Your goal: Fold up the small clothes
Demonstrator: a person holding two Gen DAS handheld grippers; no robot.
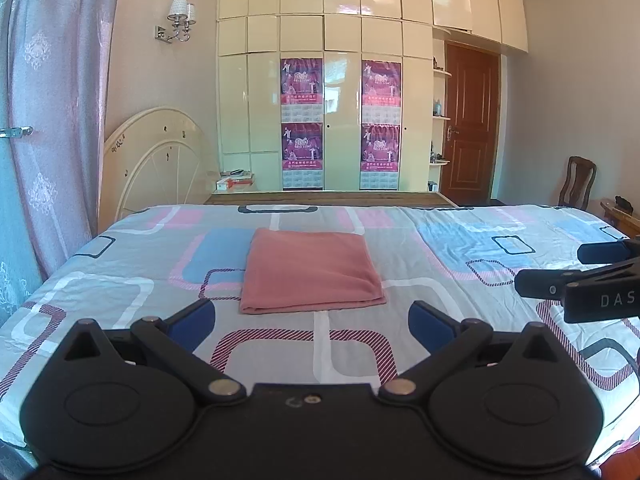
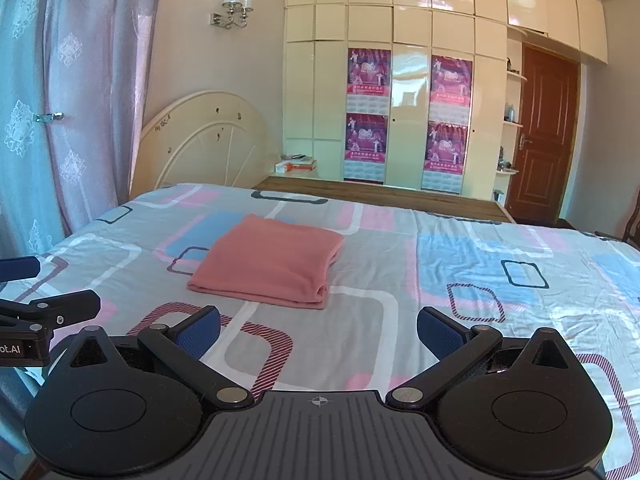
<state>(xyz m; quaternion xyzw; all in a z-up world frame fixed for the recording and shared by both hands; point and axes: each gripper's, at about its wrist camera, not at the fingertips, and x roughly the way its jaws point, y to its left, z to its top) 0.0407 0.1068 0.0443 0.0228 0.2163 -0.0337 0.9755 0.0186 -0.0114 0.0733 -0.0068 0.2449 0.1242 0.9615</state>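
Home bedroom — bed (image 1: 120,264) with patterned sheet, cream headboard (image 1: 160,156) at 10 o'clock, glossy wardrobe (image 1: 344,32) at 12, wall lamp (image 1: 180,20), pink curtain (image 1: 52,120), wooden door (image 1: 470,120) at 2.

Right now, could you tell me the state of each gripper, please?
Left gripper: open, holding nothing.
Right gripper: open, holding nothing.

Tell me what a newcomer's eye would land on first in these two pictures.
First comes the pink cloth, folded into a neat rectangle and lying alone in the middle of the bed with its patterned sheet. Next come the tongs low in the foreground: the left tongs and the right tongs, both wide open, empty and short of the cloth. Behind, four magenta posters hang on the cream wardrobe.
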